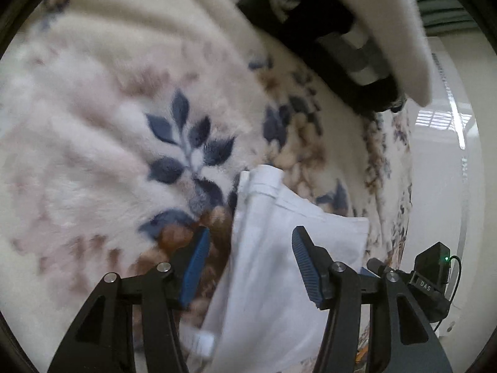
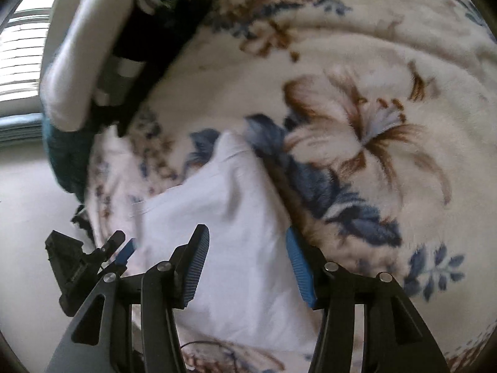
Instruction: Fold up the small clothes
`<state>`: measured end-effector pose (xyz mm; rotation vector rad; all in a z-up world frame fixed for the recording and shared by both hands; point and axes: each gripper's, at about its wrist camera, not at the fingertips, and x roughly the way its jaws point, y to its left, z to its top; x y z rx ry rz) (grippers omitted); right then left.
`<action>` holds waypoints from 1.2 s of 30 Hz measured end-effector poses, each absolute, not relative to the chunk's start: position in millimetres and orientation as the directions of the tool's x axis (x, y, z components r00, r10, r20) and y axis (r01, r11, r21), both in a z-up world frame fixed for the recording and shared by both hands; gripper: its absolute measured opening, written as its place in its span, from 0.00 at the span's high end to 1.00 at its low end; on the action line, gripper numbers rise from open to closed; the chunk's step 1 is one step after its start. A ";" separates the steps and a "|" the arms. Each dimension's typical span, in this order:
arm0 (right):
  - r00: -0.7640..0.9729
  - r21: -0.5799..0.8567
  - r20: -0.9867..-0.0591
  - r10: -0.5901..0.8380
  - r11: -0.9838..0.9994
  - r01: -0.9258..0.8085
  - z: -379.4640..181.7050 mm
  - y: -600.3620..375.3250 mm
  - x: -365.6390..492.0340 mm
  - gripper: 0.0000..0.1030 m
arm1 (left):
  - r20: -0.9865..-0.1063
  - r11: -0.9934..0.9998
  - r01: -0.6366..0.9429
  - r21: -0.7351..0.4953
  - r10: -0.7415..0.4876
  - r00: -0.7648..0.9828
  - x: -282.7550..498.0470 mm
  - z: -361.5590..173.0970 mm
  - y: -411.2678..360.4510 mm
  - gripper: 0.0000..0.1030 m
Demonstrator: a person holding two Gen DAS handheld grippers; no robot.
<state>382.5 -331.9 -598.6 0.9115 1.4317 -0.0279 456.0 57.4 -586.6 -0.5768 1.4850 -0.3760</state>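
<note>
A small white garment (image 1: 273, 248) lies on a fluffy floral blanket (image 1: 108, 108). It also shows in the right wrist view (image 2: 236, 217), folded and wrinkled. My left gripper (image 1: 250, 248) is open just above the garment, its right finger over the cloth and its left finger over the blanket. My right gripper (image 2: 245, 248) is open too, with the garment lying between and below its fingers. Neither gripper holds anything. The left gripper's body (image 2: 74, 267) shows at the lower left of the right wrist view, and the right gripper's body (image 1: 431, 273) at the lower right of the left wrist view.
A pile of other clothes (image 1: 341, 31), white, black, striped and teal, sits at the far edge of the blanket; it also shows in the right wrist view (image 2: 102, 62). The blanket's edge drops to a pale floor (image 2: 31, 202) beside it.
</note>
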 end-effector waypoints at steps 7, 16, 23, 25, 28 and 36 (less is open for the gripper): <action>0.286 0.523 -0.852 0.439 0.675 0.520 -605.4 -331.7 413.7 0.98 | -0.808 0.803 -0.099 -0.588 -0.575 0.133 466.8 -579.6 53.4 0.97; 0.225 0.482 -0.873 0.432 0.704 0.521 -616.3 -335.1 430.4 0.98 | -0.810 0.795 -0.158 -0.586 -0.581 0.079 476.8 -595.2 63.6 0.92; 0.189 0.557 -0.820 0.539 0.680 0.477 -600.9 -352.2 412.5 0.42 | -0.727 0.707 -0.179 -0.684 -0.680 0.095 439.6 -571.6 92.8 0.36; 0.169 0.582 -0.801 0.575 0.678 0.449 -596.8 -352.7 399.1 0.42 | -0.737 0.721 -0.170 -0.672 -0.673 0.060 417.5 -572.2 89.5 0.36; 0.112 0.577 -0.799 0.591 0.700 0.420 -600.6 -347.1 377.7 0.42 | -0.746 0.734 -0.151 -0.663 -0.664 0.046 392.9 -575.0 79.3 0.39; 0.116 0.610 -0.759 0.641 0.637 0.472 -625.2 -329.8 351.9 0.89 | -0.818 0.812 -0.100 -0.576 -0.570 0.080 381.3 -568.2 62.6 0.92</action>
